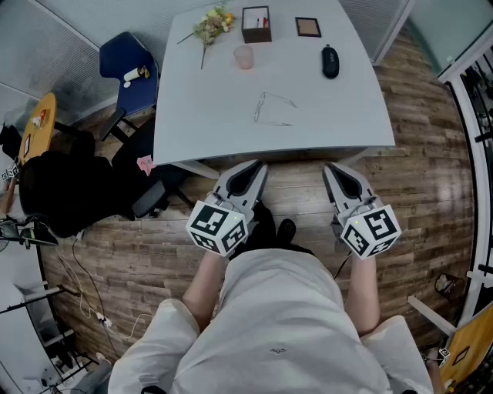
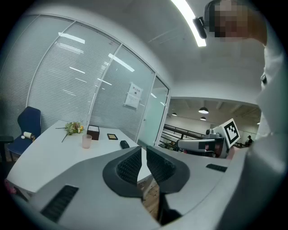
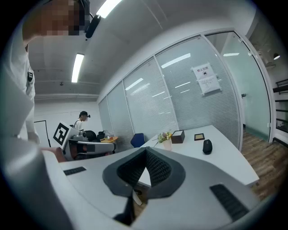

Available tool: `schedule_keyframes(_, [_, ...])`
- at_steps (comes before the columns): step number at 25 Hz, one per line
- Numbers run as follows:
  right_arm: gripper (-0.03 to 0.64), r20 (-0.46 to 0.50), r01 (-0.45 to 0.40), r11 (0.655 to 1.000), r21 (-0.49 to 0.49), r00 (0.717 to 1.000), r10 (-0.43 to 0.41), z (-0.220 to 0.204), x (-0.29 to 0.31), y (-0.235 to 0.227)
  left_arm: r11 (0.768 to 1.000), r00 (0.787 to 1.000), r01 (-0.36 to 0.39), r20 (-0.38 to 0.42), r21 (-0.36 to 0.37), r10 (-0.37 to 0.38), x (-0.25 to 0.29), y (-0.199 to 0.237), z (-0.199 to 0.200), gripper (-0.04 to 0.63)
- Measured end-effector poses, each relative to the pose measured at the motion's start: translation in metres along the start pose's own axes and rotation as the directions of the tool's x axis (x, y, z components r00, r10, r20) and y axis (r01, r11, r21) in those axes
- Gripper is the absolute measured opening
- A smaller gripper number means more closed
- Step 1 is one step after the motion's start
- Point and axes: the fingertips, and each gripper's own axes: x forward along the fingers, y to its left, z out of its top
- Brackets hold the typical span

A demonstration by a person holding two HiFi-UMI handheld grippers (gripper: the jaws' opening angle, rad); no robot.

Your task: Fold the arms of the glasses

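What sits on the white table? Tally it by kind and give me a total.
Thin-framed glasses: 1
Translucent pink cup: 1
Dark brown open box: 1
Small brown square frame: 1
Black oval object: 1
Yellow-green flower sprig: 1
Total: 6

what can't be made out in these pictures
- Thin wire-framed glasses: head view, too small to tell how the arms lie; not findable in either gripper view.
- Dark brown box: head view, contents too small.
- White paper notice on the glass wall: left gripper view, print too small.
- Black oval object: head view, mouse or case unclear.
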Motion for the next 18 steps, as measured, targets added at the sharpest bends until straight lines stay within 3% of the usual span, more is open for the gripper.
schedule_keyframes(18, [0.005, -0.012, -0.002, 0.999, -0.033, 1.0, 0.002, -0.009, -0.006, 0.019, 1.0, 1.0, -0.006, -0.022, -0.007, 0.006, -0.015, -0.005, -0.007, 0.046])
